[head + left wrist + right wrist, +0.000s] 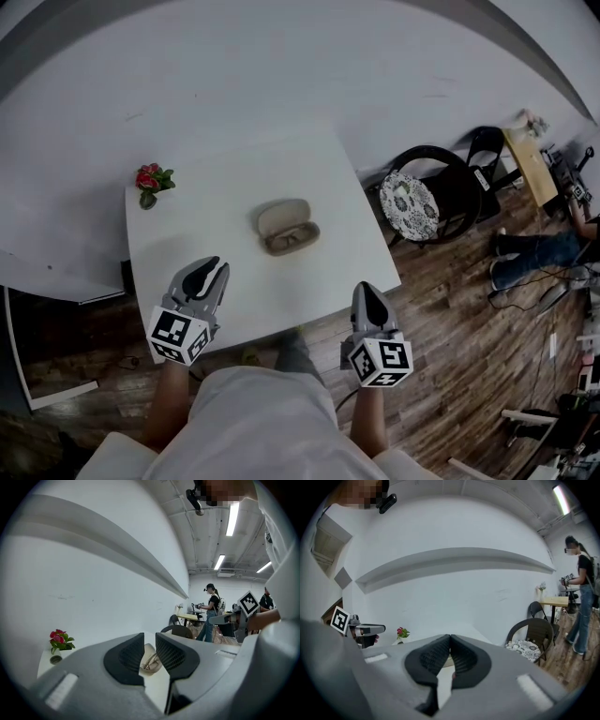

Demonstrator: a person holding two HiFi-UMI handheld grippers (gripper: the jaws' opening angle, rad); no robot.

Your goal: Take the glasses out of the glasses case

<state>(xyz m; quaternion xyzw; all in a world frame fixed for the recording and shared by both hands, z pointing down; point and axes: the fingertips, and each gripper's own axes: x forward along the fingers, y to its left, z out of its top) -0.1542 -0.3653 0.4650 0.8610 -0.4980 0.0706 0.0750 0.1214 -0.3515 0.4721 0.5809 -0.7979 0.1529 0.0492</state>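
An open beige glasses case (284, 217) lies near the middle of the white table (187, 234), its lid tipped back. The glasses (292, 240) rest in its near half. My left gripper (210, 273) hovers over the table's near left part, short of the case, with its jaws a little apart and nothing between them. In the left gripper view the case (149, 657) shows through the gap of that gripper (150, 637). My right gripper (364, 292) is held at the table's near right edge, shut and empty; in the right gripper view its pads (450, 637) touch.
A small pot of red flowers (150, 180) stands at the table's far left corner. A dark chair with a patterned cushion (422, 195) sits right of the table on the wooden floor. A white wall runs behind. A person (581, 597) stands farther off at the right.
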